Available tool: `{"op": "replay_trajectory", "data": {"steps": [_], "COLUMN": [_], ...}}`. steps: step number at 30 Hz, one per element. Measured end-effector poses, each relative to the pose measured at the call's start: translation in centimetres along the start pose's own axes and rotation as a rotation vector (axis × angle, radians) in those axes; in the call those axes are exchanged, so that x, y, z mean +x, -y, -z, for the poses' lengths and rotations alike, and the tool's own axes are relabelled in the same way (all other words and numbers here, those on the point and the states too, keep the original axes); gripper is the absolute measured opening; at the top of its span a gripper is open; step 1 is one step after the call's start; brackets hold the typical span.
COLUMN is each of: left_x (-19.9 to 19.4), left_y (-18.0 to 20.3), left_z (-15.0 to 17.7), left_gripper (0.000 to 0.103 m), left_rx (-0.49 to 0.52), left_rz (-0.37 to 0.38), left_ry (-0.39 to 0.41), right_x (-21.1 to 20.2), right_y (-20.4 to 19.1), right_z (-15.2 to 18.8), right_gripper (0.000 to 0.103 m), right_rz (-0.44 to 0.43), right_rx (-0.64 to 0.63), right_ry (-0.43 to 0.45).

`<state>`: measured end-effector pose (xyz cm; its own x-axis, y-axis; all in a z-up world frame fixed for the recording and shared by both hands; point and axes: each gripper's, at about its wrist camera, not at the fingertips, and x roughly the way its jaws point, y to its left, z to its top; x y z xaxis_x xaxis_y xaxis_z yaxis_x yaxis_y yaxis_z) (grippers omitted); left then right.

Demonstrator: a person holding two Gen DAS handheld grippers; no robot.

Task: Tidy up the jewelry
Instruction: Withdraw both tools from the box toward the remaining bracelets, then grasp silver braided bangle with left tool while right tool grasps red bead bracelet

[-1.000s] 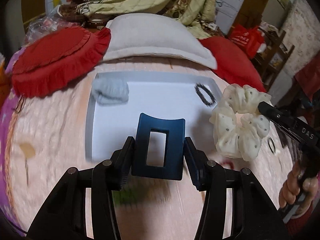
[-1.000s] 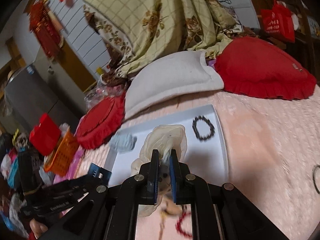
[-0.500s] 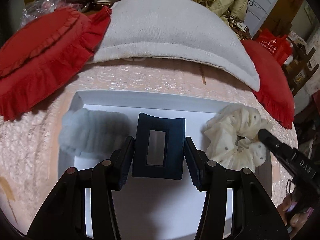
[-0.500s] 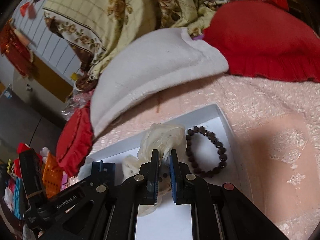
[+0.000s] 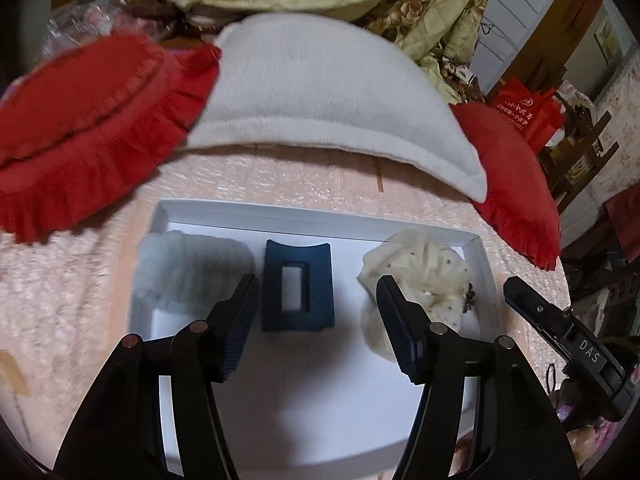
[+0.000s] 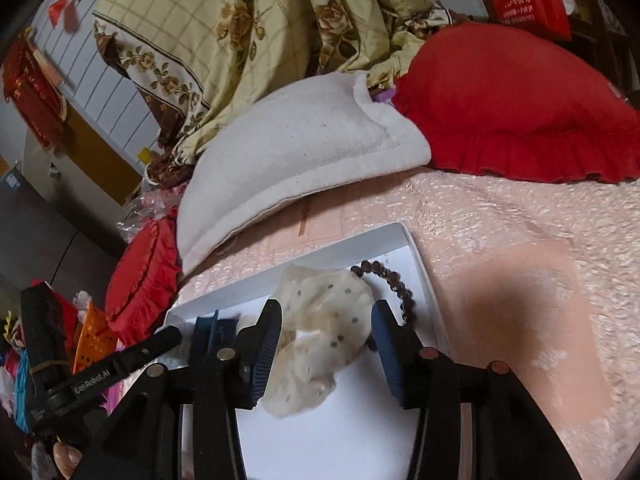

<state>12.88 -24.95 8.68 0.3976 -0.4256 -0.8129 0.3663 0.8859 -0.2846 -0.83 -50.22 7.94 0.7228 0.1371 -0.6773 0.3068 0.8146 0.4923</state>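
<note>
Both tools have let go since the earlier frames: the dark blue hair claw [image 5: 298, 285], clamped a moment ago, now lies free on the floor of the white tray [image 5: 320, 392], and the cream dotted scrunchie [image 6: 320, 332] that was pinched tight has dropped onto the tray as well.

At the far left of the tray sits a pale grey fluffy hair tie [image 5: 192, 270], touching the left wall. Just right of it lies the hair claw, flat and apart from the pads. The left tool [image 5: 316, 324] hovers over the near middle of the tray, its jaws opening and standing wide; the claw lies beyond its fingertips, not pressed by them.

Further right, the scrunchie rests near the right wall, partly covering a dark beaded bracelet [image 6: 394, 282] whose beads show at its far right edge. The right tool [image 6: 326, 350] is above it, its jaws opening to a middling gap; the scrunchie lies slack between the pads without being squeezed.

The tray rests on a pink quilted bed cover [image 6: 500, 232]. Beyond it lie a white pillow [image 5: 320, 92] and red frilled cushions [image 5: 88, 120] on either side.
</note>
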Motion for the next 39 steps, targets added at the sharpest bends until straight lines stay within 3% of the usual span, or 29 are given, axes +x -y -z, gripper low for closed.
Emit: {"op": "replay_trajectory", "data": {"steps": [7,12,17,22,27,32,39], "left_x": [-7.0,-11.8,-13.8,-12.6,-10.4,-8.4,-5.1], "left_y": [-0.4,-2.7,-5.8,-8.6,-9.3,-8.0,-6.8], "left_z": [3.5,7.6,12.1,16.4,18.9,18.3,16.3], "left_gripper": [0.061,0.061,0.061,0.061,0.061,0.061,0.061], "left_rx": [0.017,0.019,0.001,-0.052,-0.093,-0.058,0.005], "left_rz": [-0.055,-0.118,-0.192,-0.226,-0.181,-0.159,-0.117], "left_ry": [0.088,0.142,0.15,0.078,-0.006,-0.031,-0.079], "right_x": [-4.8,-8.2,-10.7,-10.8,-10.2,-8.9,-6.8], "right_y": [0.5,1.9,3.1,4.2,4.2,3.0,3.2], "right_z": [2.7,5.5,9.5,12.9,15.2,16.1,15.9], "right_gripper": [0.045,0.045,0.045,0.045,0.045,0.045,0.045], "right_rz": [0.011,0.041,0.08,0.093,0.093,0.118,0.12], "right_rx": [-0.015,-0.031,-0.068,-0.078,-0.098,-0.171,-0.158], "right_ry": [-0.006,-0.012,-0.047,-0.091,-0.102,-0.118,-0.141]}}
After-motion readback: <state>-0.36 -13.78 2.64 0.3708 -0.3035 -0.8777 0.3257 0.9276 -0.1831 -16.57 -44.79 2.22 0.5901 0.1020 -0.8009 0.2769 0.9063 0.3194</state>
